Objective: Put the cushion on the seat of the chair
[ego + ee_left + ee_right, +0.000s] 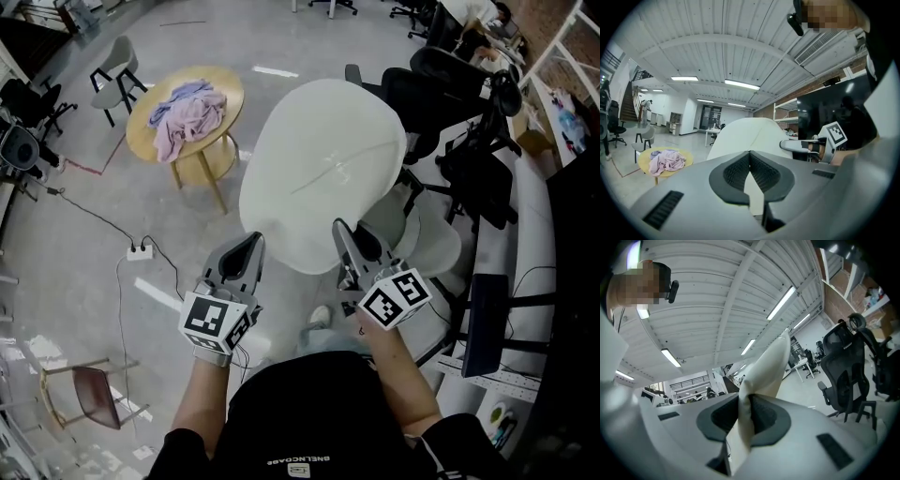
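Carry stage: white oval fabric cushion (323,169) hangs in the air, near edge pinched by left gripper (251,246) and right gripper (343,232), jaws of each clamped nearly together on the fabric. Pale moulded chair (433,246) sits just beyond and to the right, partly under the cushion. Placing on the seat not yet done.

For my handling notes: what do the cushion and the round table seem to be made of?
The cushion looks like soft white matte fabric, probably padded: it creases and folds thin where gripped. The round table looks like light wood or veneer, smooth, pale yellow-brown; which one cannot be told.
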Available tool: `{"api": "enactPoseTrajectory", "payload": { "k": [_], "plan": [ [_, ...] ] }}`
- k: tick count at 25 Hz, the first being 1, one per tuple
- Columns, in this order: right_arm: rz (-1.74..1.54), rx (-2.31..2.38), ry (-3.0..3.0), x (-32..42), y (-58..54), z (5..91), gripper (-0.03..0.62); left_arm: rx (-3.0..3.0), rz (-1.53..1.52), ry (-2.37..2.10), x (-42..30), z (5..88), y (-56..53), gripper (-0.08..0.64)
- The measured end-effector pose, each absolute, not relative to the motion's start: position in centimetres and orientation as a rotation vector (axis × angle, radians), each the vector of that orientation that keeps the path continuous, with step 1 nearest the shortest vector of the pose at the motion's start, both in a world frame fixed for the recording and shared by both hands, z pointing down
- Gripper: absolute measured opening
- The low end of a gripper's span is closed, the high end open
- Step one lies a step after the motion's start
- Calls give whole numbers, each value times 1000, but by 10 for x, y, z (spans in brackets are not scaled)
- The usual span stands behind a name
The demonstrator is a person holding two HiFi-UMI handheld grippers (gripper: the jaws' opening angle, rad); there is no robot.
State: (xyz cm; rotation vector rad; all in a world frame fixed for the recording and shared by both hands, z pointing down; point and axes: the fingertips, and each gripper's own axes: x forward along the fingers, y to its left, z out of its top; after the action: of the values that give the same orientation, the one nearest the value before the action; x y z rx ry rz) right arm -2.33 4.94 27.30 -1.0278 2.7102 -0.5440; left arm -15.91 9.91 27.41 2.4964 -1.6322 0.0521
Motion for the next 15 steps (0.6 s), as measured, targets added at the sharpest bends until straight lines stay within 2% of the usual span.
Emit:
{"api": "enactPoseTrajectory", "payload": {
  "k": [15],
  "plan": [
    [-611,-844,2714,-9,-34,268,64,2431,148,-1753,-126,269,22,11]
  ]
}}
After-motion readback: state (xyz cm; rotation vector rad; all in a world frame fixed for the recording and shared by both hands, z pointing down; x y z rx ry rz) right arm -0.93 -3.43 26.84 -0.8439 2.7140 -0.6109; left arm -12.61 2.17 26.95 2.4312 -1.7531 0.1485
